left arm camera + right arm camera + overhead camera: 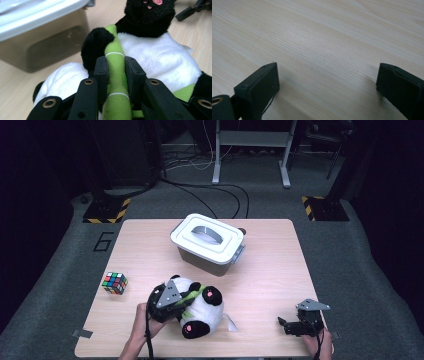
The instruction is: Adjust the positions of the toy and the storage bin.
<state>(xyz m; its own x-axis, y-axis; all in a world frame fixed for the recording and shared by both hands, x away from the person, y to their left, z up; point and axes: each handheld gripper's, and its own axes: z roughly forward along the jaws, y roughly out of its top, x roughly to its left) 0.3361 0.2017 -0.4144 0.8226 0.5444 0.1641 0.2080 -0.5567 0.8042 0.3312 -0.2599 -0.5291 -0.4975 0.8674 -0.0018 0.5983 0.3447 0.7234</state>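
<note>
Both left gripper pads clamp panda toy's green bamboo stalk; right gripper spread apart.

Only readable mark: a dark numeral "6" on the grey carpeted floor just off the far-left corner of the light wooden table; nothing legible elsewhere, incl. any tag or lid.
</note>
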